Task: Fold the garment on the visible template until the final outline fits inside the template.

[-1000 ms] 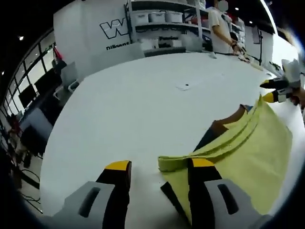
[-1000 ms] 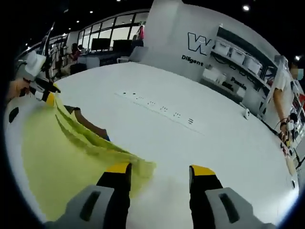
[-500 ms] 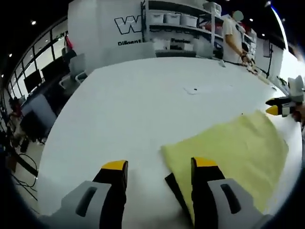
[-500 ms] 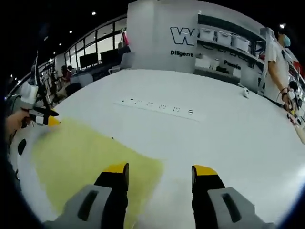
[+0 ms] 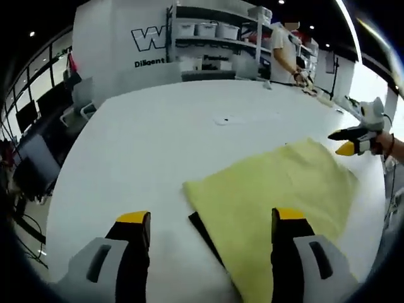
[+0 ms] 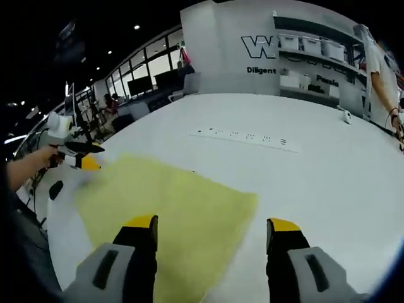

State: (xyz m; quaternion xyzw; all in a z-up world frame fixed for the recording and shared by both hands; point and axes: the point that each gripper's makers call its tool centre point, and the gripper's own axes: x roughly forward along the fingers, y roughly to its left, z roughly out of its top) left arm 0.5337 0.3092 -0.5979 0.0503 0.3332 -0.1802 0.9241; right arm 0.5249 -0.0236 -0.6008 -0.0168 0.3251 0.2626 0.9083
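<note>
Lying flat at lower centre of the left gripper view: yellow garment (image 5: 271,189), released since a second ago, its fold laid down. Left gripper (image 5: 205,224) and right gripper (image 6: 211,230) are being held wide, empty. Black template corner (image 5: 205,230) is peeking out; fit is likely being checked.

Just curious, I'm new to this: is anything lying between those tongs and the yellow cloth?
Nothing visible. The yellow cloth lies flat on the white table, directly ahead of the open left tongs and right tongs.

Yellow garment (image 5: 271,196) dropped from lifted folds to flat, both hand-held grippers released
</note>
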